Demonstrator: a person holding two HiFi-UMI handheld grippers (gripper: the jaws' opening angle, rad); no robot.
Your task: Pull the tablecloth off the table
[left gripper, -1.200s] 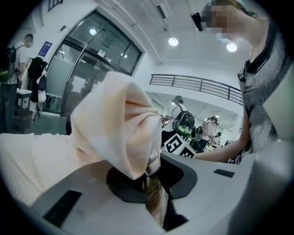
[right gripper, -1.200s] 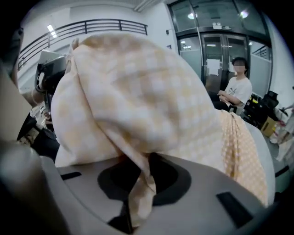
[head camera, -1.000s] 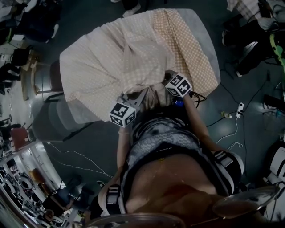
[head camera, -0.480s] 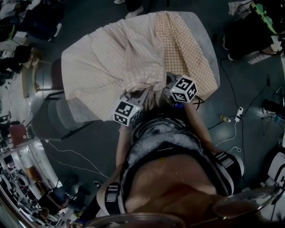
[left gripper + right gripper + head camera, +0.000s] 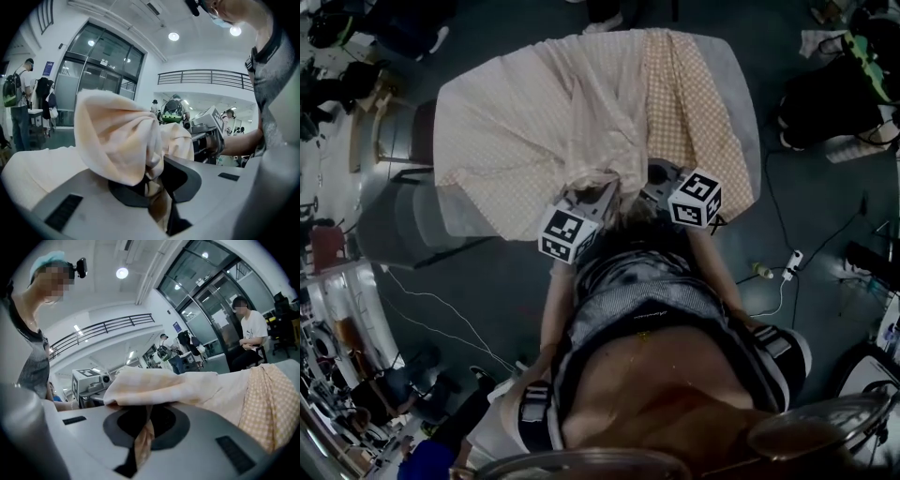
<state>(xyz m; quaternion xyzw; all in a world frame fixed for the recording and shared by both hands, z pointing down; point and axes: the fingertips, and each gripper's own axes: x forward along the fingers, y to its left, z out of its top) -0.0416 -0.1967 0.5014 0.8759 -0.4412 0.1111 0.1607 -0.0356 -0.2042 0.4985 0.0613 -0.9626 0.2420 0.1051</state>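
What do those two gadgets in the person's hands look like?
The left tool and right tool are smooth grey plastic shells with dark padding round the jaw slot, each carrying a white cube printed with black square markers. The person wears a grey top with dark trim.

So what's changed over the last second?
The right tool, shut on the tablecloth, has come up and back toward the person, lifting the bunched near edge with it. The left tool has hardly shifted and keeps its grip on the same bunch. The cloth still covers most of the table.
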